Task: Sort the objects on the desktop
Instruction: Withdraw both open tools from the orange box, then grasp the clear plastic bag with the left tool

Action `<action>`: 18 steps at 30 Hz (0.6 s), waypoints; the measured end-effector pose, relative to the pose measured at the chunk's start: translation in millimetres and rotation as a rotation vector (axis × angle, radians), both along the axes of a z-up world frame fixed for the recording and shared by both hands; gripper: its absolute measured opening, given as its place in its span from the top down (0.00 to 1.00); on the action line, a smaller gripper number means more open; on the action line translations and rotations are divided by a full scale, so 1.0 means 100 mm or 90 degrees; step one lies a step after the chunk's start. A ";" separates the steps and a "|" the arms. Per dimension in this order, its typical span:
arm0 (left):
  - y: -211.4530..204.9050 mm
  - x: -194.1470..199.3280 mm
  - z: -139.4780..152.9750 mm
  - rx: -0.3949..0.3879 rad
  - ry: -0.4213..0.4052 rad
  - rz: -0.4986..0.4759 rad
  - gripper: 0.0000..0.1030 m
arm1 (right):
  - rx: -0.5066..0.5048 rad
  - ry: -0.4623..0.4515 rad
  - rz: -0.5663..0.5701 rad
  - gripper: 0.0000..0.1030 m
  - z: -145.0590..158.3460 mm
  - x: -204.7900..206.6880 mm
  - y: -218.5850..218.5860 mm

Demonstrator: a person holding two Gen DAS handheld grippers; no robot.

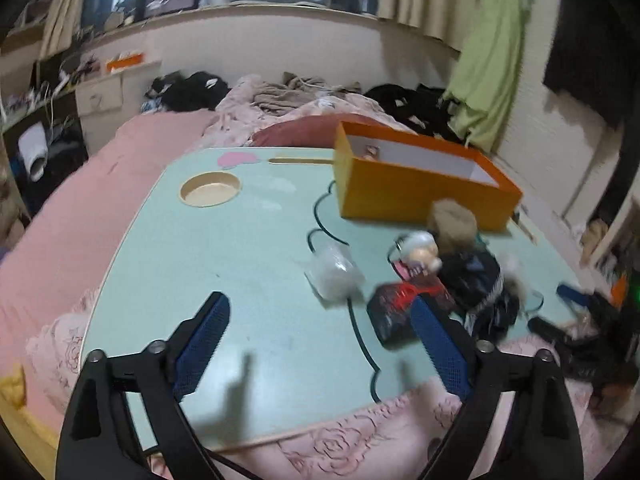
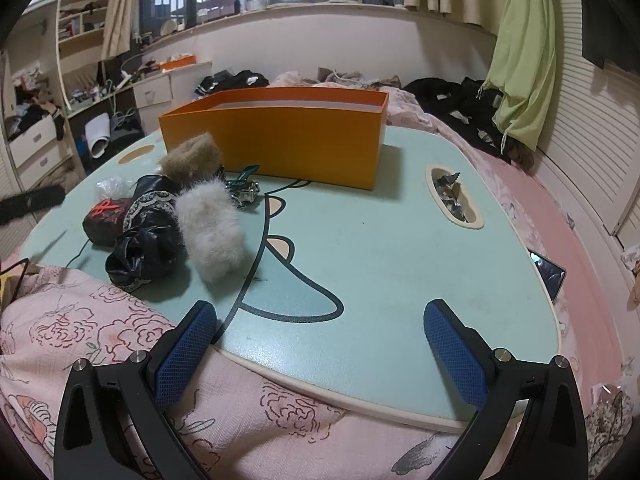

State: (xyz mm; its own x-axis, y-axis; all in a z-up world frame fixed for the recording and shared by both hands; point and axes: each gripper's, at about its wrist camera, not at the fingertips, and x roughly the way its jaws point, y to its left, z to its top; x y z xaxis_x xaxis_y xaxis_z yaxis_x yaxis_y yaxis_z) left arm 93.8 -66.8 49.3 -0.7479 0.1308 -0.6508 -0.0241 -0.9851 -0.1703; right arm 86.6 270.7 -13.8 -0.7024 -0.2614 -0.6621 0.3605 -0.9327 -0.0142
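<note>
Your left gripper (image 1: 320,320) and right gripper (image 2: 320,328) both hang spread and empty over the near edge of the surface (image 2: 380,240). The clutter — white fluffy piece (image 2: 212,228), black lace bundle (image 2: 144,240), brown puff (image 2: 192,158) — sits bunched just in front of the orange box (image 2: 280,140), likely its destination. To the box's right the surface lies bare — approach there.

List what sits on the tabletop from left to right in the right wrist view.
Black packet with red mark → black lace bundle → white fur piece → metal clips → orange box → slot holding foil scraps.
</note>
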 end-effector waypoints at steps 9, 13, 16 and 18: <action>0.21 -0.74 -0.21 -0.043 -0.115 -0.010 0.58 | 0.000 0.000 -0.001 0.00 0.00 0.01 -0.01; 0.25 -0.72 -0.34 -0.046 -0.113 -0.008 0.66 | 0.002 0.001 0.000 0.00 0.00 0.01 -0.02; 0.25 -0.66 -0.36 -0.050 -0.100 0.002 0.68 | 0.001 0.002 0.000 0.00 0.00 0.02 -0.02; 0.27 -0.62 -0.37 -0.059 -0.093 0.006 0.69 | 0.001 0.002 0.000 0.00 0.01 0.02 -0.03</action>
State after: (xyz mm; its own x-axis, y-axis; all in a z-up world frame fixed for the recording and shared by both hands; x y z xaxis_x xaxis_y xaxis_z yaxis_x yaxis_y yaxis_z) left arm 31.7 -40.0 12.4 -0.6449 0.0589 -0.7620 0.0037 -0.9968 -0.0801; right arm 88.6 268.1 -12.4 -0.7050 -0.2597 -0.6600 0.3601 -0.9327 -0.0176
